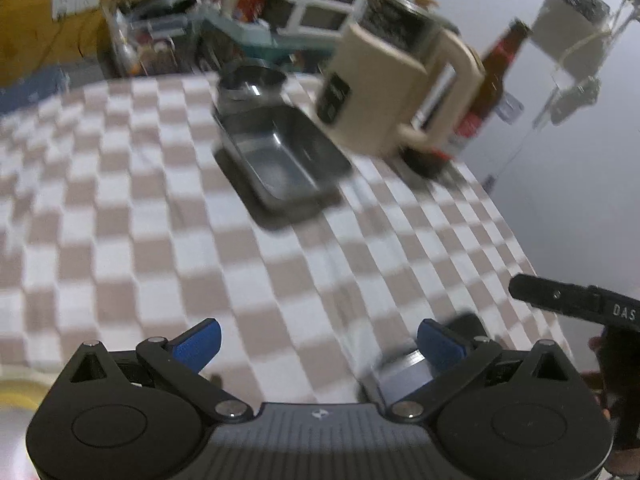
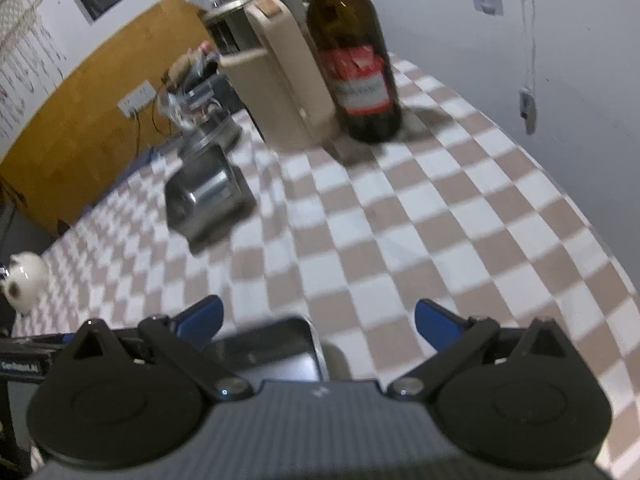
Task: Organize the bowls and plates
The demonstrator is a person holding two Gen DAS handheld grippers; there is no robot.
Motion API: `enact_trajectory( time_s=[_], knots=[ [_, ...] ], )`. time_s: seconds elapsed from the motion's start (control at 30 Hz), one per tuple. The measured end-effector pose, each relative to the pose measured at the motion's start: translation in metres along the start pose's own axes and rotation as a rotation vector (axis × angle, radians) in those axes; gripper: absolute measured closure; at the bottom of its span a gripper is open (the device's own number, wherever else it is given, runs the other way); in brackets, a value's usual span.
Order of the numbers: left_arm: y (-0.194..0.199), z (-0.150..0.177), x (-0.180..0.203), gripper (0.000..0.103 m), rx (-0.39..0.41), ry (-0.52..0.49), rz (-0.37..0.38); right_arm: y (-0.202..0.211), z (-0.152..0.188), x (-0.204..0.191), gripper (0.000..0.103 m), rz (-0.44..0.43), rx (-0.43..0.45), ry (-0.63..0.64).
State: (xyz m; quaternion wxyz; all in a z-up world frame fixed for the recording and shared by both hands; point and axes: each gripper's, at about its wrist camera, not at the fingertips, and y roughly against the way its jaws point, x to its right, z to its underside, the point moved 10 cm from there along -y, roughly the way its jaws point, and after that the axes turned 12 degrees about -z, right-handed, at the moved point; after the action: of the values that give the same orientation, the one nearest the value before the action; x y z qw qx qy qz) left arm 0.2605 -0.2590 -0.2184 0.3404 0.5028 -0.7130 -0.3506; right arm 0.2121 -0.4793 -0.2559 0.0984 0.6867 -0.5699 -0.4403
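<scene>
A rectangular steel dish (image 1: 280,156) lies on the checkered tablecloth, with a round steel bowl (image 1: 250,84) at its far end; both also show in the right wrist view, dish (image 2: 208,196). A second steel dish (image 2: 276,354) lies just under my right gripper (image 2: 318,318), beside its left finger; it also shows by the right finger in the left wrist view (image 1: 404,372). My left gripper (image 1: 318,340) is open and empty above the cloth. My right gripper is open and holds nothing.
A beige electric kettle (image 1: 384,92) and a brown beer bottle (image 1: 488,88) stand at the table's far right. A white teapot (image 2: 24,280) sits at the left edge. The right table edge drops off near the wall. Cluttered shelves stand behind.
</scene>
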Motion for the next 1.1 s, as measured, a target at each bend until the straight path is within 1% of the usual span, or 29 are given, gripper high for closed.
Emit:
enact_trajectory(
  time_s=[0.07,0.17,0.27,0.33,0.4,0.43,0.5,0.6,0.7,0.77,0.9,0.97,1.03,1.07,1.1],
  knots=[
    [0.002,-0.016,-0.011,0.0,0.029,-0.001,-0.024,-0.01,-0.01,-0.01,0.0,-0.027,0.011,-0.017],
    [0.0,-0.041,-0.025,0.0,0.066,-0.013,-0.065,-0.034,-0.023,-0.027,0.0,-0.08,0.002,-0.052],
    [-0.008,-0.069,-0.04,0.0,0.1,-0.02,-0.108,-0.056,-0.033,-0.041,0.001,-0.099,-0.018,-0.084],
    [-0.015,-0.087,-0.047,0.0,0.117,-0.014,-0.127,-0.07,-0.042,-0.051,0.005,-0.105,-0.015,-0.102],
    [-0.022,-0.103,-0.053,0.0,0.139,-0.007,-0.141,-0.085,-0.048,-0.059,0.014,-0.122,-0.019,-0.135],
    [-0.026,-0.11,-0.056,0.0,0.145,-0.007,-0.142,-0.091,-0.05,-0.062,0.016,-0.129,-0.021,-0.162],
    [-0.035,-0.122,-0.057,0.0,0.147,-0.019,-0.145,-0.106,-0.054,-0.062,0.026,-0.13,-0.026,-0.232],
    [-0.051,-0.137,-0.058,0.0,0.152,-0.048,-0.158,-0.127,-0.055,-0.057,0.033,-0.105,-0.041,-0.32],
    [-0.067,-0.146,-0.059,0.001,0.151,-0.058,-0.16,-0.148,-0.052,-0.055,0.033,-0.079,-0.055,-0.355],
    [-0.077,-0.147,-0.06,0.001,0.145,-0.04,-0.157,-0.161,-0.052,-0.057,0.033,-0.079,-0.067,-0.362],
    [-0.097,-0.144,-0.059,0.003,0.116,-0.022,-0.143,-0.186,-0.05,-0.066,0.033,-0.08,-0.09,-0.345],
    [-0.106,-0.141,-0.06,0.006,0.098,-0.022,-0.144,-0.196,-0.047,-0.069,0.033,-0.068,-0.108,-0.329],
    [-0.111,-0.141,-0.061,0.006,0.093,-0.02,-0.148,-0.202,-0.043,-0.07,0.039,-0.066,-0.132,-0.313],
    [-0.113,-0.142,-0.063,0.007,0.096,-0.016,-0.149,-0.204,-0.041,-0.069,0.049,-0.062,-0.14,-0.299],
    [-0.114,-0.142,-0.064,0.008,0.098,-0.01,-0.149,-0.204,-0.042,-0.069,0.056,-0.056,-0.133,-0.276]
  ],
)
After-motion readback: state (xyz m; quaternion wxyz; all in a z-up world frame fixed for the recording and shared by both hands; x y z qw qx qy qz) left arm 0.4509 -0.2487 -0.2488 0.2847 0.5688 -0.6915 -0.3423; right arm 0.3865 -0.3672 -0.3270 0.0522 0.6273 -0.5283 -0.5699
